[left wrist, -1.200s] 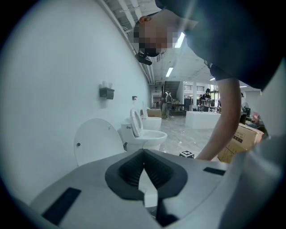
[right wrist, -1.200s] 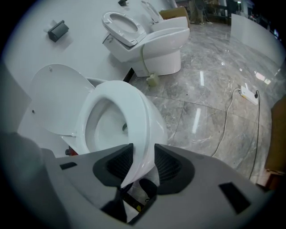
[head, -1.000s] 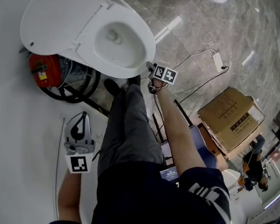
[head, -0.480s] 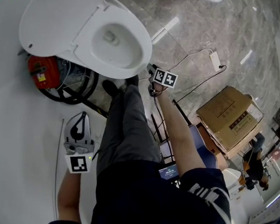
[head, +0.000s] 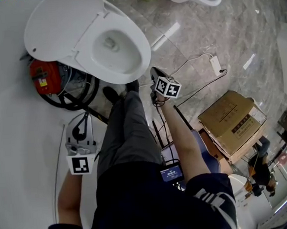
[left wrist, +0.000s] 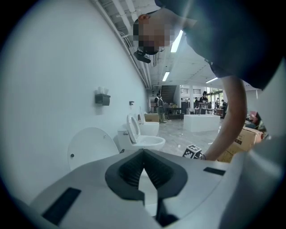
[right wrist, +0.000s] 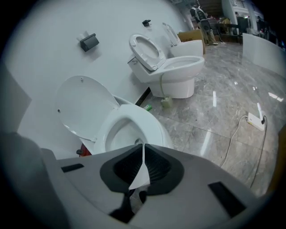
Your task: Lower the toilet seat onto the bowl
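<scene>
Just off the front edge of the toilet seat, the right tool hangs with its jaws brought together on nothing, having just been closing. The left tool is held beside the person's leg, well apart from the toilet, its jaws likewise together and empty. The seat appears to lie flat on the bowl, while the lid stands tipped back toward the wall, so the lowering looks done. What could go wrong now lies mostly in pulling away, I judge. A closed tool this near the rim could clip the seat's front edge and skew it on its hinges if swung across rather than straight off. A knock could bring the upright lid down. Underfoot, the black hose coiled beside the red machine and the cable trailing over the floor could snag a backward step.
</scene>
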{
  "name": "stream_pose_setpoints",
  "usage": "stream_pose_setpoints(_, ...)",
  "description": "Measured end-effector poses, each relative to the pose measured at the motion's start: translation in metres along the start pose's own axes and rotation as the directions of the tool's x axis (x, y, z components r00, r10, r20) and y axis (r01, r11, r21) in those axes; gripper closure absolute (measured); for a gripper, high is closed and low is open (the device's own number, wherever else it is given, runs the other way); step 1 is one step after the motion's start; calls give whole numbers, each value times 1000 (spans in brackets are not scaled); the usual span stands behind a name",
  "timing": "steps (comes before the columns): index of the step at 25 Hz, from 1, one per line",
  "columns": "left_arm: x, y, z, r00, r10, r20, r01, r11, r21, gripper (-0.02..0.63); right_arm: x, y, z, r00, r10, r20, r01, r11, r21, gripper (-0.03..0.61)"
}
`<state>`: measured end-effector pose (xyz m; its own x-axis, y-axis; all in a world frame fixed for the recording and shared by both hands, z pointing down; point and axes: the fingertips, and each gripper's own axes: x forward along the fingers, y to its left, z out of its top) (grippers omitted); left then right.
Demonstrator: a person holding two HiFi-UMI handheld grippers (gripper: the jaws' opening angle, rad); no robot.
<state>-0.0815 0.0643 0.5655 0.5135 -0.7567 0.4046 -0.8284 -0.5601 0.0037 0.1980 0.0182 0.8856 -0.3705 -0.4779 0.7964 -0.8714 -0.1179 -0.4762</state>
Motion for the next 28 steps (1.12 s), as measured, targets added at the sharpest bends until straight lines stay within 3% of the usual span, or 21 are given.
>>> stream_pose_setpoints(7,1,-3,14,1000,1,27,-2,1000,16,589,-17,4,19,999,0,42,1,1000,-9,558)
stream_pose_setpoints(13,-1,-6,23,1000,3,27,-3,1000,29,589,-45,33,38,996,24,81,-10,985,-172,558)
stream_pose_setpoints(21,-7,0,51,997,38,67,-41,998,39,589,-100,98,77,980,103,169,-22,905,-426,558)
stream_pose_setpoints(28,-28,13,85,988,110,112,-112,994,13,589,-174,183,125,929,243,279,-34,807,-590,558)
